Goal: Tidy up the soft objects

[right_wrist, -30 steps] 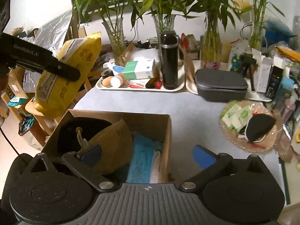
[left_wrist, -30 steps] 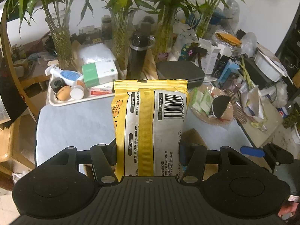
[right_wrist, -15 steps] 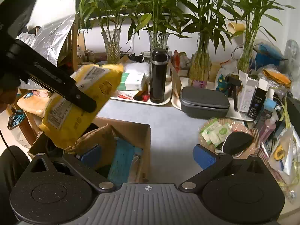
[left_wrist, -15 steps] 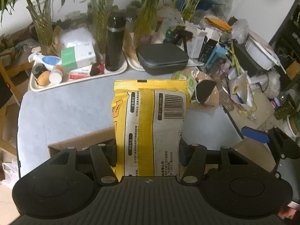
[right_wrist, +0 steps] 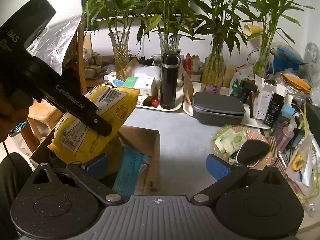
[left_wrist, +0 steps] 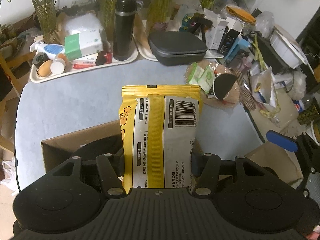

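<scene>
While the left gripper (left_wrist: 158, 158) clamps the yellow packet (left_wrist: 160, 132) between its fingers, the packet hangs tilted over the open cardboard box (right_wrist: 154, 140), its lower end at the box's left rim; further right, the right gripper (right_wrist: 156, 166) stands apart, empty, above the table (right_wrist: 180, 124).

Left tongs (right_wrist: 100, 128) clamping yellow pack (right_wrist: 96, 124) over cardboard box (right_wrist: 154, 150) w/ blue cloth (right_wrist: 130, 170); right tongs (right_wrist: 158, 164) wide apart.
</scene>
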`<state>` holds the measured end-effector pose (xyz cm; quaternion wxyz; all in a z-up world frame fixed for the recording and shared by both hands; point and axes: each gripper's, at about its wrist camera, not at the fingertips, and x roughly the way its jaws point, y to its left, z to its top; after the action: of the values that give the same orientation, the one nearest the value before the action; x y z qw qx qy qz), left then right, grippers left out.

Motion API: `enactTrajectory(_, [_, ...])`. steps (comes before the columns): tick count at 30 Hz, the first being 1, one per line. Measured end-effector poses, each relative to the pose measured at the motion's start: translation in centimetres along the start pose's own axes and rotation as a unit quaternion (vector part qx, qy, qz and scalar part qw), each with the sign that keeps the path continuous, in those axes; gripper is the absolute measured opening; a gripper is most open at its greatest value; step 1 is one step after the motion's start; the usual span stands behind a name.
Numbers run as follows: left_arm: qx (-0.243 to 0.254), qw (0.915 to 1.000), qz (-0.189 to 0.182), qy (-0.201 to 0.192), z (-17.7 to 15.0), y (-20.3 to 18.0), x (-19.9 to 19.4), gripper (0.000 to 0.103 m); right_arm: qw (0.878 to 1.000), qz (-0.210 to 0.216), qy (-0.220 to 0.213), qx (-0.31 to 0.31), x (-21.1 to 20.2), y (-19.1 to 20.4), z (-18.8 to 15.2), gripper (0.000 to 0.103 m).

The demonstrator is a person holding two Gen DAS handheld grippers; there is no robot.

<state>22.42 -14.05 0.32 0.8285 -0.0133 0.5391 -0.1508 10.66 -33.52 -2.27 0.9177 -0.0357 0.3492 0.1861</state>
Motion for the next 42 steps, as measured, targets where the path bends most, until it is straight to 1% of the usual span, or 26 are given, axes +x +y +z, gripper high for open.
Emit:
enactTrajectory(3, [-0.008,0.9997,-0.011,0.020,0.4,0.0,0.5,0.058,1.000,0.001,0.001,-0.004,0.0,0.2,-0.1,0.103])
enactTrajectory(5, [-0.017,0.9993,-0.019,0.027,0.4,0.2,0.9,0.061,1.000,-0.001,0.002,-0.005,0.1,0.3,-0.1,0.103])
enactTrajectory(7, [-0.027,0.9991,-0.029,0.014,0.3,0.5,0.7,0.076,1.000,-0.002,0.003,-0.004,0.1,0.3,-0.2,0.103])
enactTrajectory(9, [-0.031,0.9988,-0.038,0.002,0.2,0.6,0.3,0.083,1.000,-0.001,0.005,-0.003,0.1,0.2,-0.2,0.103])
enactTrajectory(13, [-0.018,0.9987,-0.042,-0.024,0.0,1.0,-1.2,0.083,1.000,-0.004,0.008,-0.003,0.2,0.1,-0.3,0.103])
enactTrajectory(17, [-0.002,0.9979,-0.020,-0.062,-0.6,2.0,-3.1,0.083,1.000,-0.005,0.012,0.001,0.3,-0.1,-0.4,0.103])
enactTrajectory(21, [-0.006,0.9958,-0.004,-0.092,-1.2,4.1,-4.9,0.083,1.000,-0.002,0.018,0.003,0.5,-0.2,-0.5,0.103])
enactTrajectory(24, [-0.010,0.9941,0.003,-0.108,-1.7,5.9,-5.7,0.083,1.000,0.003,0.024,0.007,0.9,-0.2,-0.5,0.103])
enactTrajectory(26, [-0.012,0.9928,0.015,-0.118,-2.3,7.1,-6.0,0.083,1.000,0.005,0.028,0.011,1.2,-0.1,-0.6,0.103])
enactTrajectory(29, [-0.017,0.9922,0.024,-0.121,-3.1,8.6,-6.0,0.083,0.999,0.006,0.036,0.015,1.8,0.1,-0.6,0.103])
enactTrajectory(32, [-0.025,0.9920,0.024,-0.121,-4.1,10.2,-5.7,0.083,0.998,0.013,0.047,0.027,2.4,0.2,-0.7,0.103])
enactTrajectory(35, [-0.037,0.9925,0.019,-0.115,-5.1,11.7,-4.9,0.083,0.997,0.025,0.060,0.041,3.3,0.3,-0.9,0.103])
enactTrajectory(42, [-0.060,0.9925,0.000,-0.107,-7.0,14.5,-3.4,0.083,0.996,0.029,0.075,0.049,4.9,0.6,-0.9,0.103])
